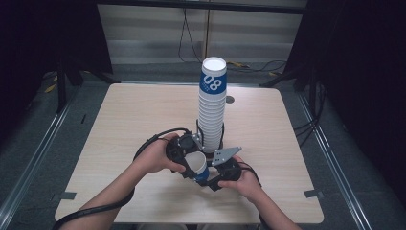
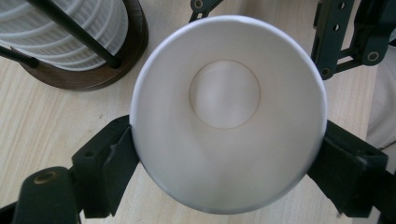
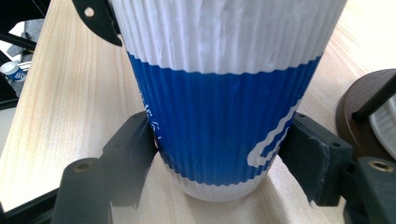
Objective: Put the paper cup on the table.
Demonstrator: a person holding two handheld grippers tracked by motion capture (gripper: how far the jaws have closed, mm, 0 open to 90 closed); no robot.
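Note:
A ribbed paper cup [image 1: 197, 163], white above and blue below, stands upright near the table's front, just in front of a tall stack of the same cups [image 1: 212, 105]. My left gripper [image 1: 184, 158] comes at its top from the left. In the left gripper view I look down into the cup [image 2: 224, 93], and both pads of my left gripper [image 2: 229, 144] lie against its rim. My right gripper [image 1: 210, 179] holds the cup from the front right; in the right gripper view this gripper [image 3: 217, 154] is shut on the blue lower part of the cup [image 3: 219, 116].
The stack stands on a round dark wooden base [image 2: 93, 77] with thin black upright rods. The light wooden table [image 1: 143, 115] has bare surface to the left, right and back. Cables trail from both grippers. Dark curtains and floor rails surround the table.

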